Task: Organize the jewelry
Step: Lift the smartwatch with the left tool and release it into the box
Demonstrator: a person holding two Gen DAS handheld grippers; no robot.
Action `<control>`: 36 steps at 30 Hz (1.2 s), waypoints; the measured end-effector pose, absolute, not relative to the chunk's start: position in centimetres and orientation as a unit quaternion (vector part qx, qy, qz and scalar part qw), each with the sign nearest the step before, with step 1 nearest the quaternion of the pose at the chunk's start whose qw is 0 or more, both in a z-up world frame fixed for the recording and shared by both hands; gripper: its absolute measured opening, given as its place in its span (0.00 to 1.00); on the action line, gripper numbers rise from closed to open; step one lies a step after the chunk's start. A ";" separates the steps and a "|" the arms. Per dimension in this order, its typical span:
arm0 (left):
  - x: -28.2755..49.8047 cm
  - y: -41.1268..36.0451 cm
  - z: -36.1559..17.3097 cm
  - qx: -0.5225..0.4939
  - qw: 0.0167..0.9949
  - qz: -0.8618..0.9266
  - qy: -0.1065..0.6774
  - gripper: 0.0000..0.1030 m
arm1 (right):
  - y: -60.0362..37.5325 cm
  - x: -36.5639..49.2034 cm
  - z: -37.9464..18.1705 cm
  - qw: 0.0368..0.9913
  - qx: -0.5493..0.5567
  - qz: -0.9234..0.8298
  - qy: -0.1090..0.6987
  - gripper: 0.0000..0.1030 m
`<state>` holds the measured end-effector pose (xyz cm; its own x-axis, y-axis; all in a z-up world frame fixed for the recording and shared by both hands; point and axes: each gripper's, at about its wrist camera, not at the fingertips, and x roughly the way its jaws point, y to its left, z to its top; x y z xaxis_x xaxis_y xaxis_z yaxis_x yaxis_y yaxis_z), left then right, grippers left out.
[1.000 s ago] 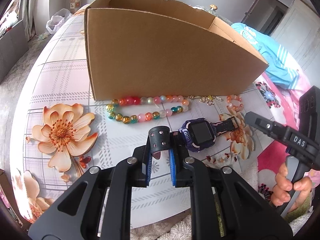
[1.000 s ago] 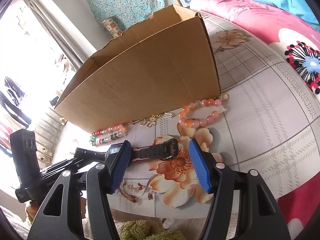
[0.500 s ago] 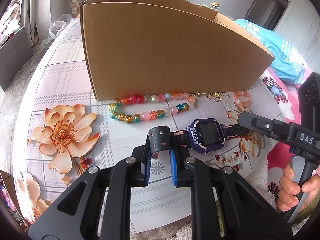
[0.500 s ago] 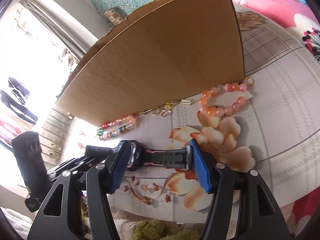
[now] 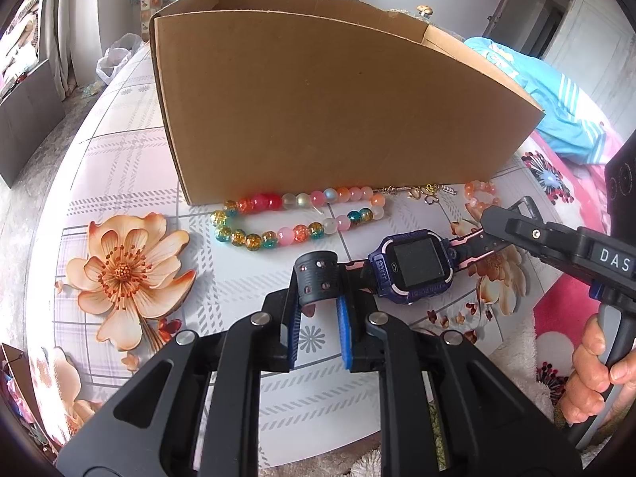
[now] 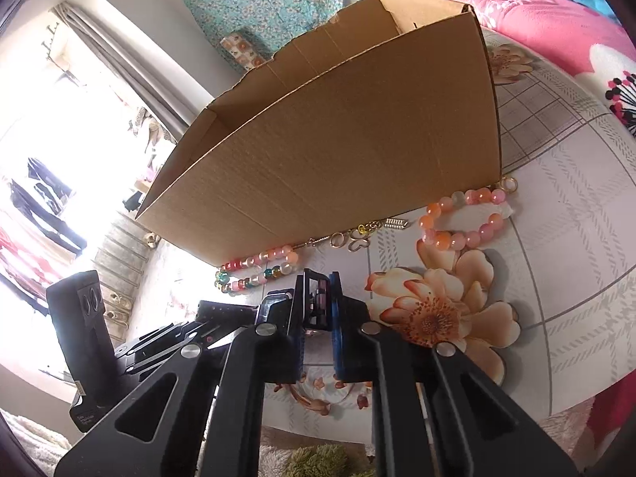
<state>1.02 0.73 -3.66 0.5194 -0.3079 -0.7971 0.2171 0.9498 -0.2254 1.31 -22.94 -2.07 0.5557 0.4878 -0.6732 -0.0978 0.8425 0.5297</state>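
A purple smartwatch (image 5: 415, 266) with a black and pink strap is held between both grippers just above the table. My left gripper (image 5: 318, 310) is shut on the left strap end (image 5: 316, 282). My right gripper (image 6: 318, 310) is shut on the other strap end (image 6: 318, 298); it also shows in the left wrist view (image 5: 489, 222). A multicoloured bead necklace (image 5: 294, 214), a thin gold chain (image 5: 417, 190) and a peach bead bracelet (image 6: 465, 218) lie along the front of an open cardboard box (image 5: 318, 107).
The round table (image 5: 119, 167) has a cloth with large orange flowers. A bed with pink and blue bedding (image 5: 564, 119) lies to the right. The person's hand (image 5: 592, 373) holds the right gripper's handle. A fluffy rug lies below the table edge.
My right gripper has closed from wide open onto the watch strap. The watch has shifted slightly right while the left gripper kept its hold.
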 end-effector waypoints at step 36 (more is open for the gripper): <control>25.3 -0.5 2.5 -0.010 0.821 -0.123 0.557 0.45 | -20.8 27.8 3.3 0.825 0.102 0.143 0.538 0.13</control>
<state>25.29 -0.46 2.55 0.3497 -0.2132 -0.9123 0.1919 0.9694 -0.1530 27.84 -20.84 3.34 0.3814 0.3450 -0.8576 -0.1253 0.9385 0.3218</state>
